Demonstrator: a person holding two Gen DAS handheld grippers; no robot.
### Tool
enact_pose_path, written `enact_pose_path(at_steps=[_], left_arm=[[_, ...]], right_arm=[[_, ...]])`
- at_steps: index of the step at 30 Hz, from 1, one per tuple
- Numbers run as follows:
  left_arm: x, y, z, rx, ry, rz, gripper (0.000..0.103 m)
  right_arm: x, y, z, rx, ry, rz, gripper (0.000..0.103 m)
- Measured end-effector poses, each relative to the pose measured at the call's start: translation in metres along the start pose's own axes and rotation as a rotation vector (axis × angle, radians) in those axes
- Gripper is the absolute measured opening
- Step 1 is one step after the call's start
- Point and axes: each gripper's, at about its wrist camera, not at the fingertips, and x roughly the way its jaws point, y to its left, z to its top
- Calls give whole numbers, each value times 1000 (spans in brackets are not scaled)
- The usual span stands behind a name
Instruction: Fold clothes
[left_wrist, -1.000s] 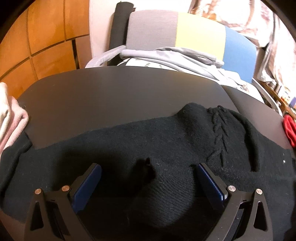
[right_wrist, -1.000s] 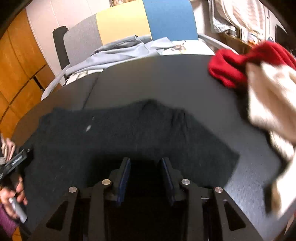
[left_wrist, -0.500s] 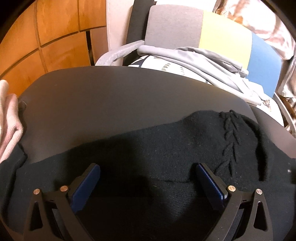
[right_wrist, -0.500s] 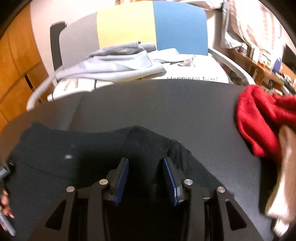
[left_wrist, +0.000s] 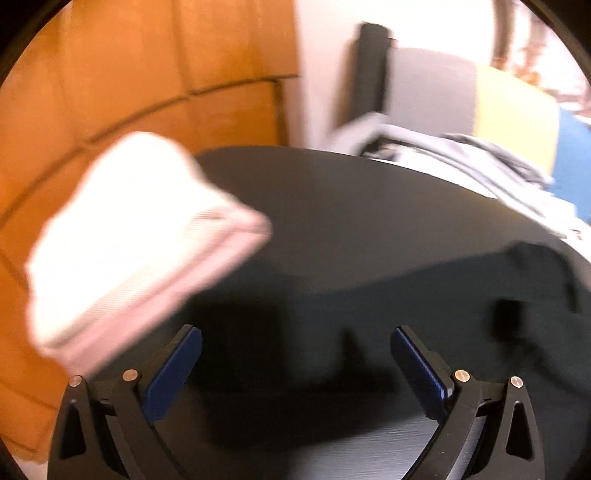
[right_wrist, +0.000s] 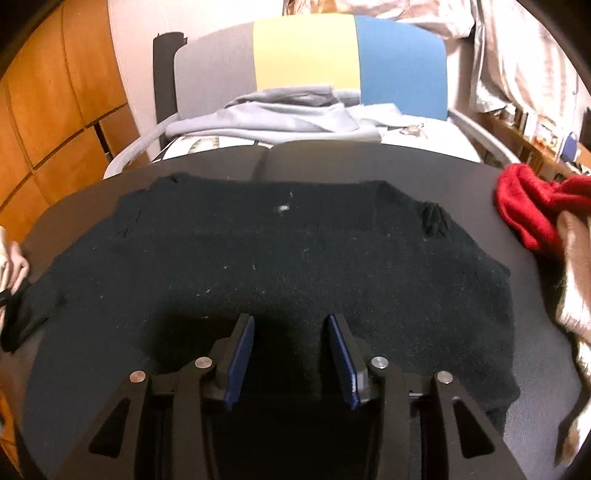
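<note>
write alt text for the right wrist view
A black knit sweater lies spread flat on a dark round table, with the right gripper low over its near edge, jaws opening and nothing between them. A red knit garment sits at the table's right edge; a grey, yellow and blue chair stands behind.

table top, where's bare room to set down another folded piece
Bare table runs along the far edge, between the black sweater and the chair. The right edge is crowded by the red garment; the pink folded stack fills the left.

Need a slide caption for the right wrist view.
Right gripper opening, nothing gripped, over black sweater spread on dark table.
</note>
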Motion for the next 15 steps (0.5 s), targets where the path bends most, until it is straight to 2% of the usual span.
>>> enact_pose_path(at_steps=[1,3,6,8,13,15], left_arm=[[1,14,-1,-9,-10,34,103],[8,37,-1,-41,13,21,103],[26,54,0,-105,105,-120,103],[38,55,2,-117,127,-145,103],[68,35,-4,23,172,-10,103],[63,36,-8,22,111,-16,101]], right_arm=[[0,0,-1,6,-10,-5,45],[1,1,-2,11,-24,-12,46],[1,0,-3,8,-37,-18,46],[0,1,-5,6,-43,-22,46],[-1,2,-6,2,-51,-25,46],[1,2,-5,-3,-52,-31,46]])
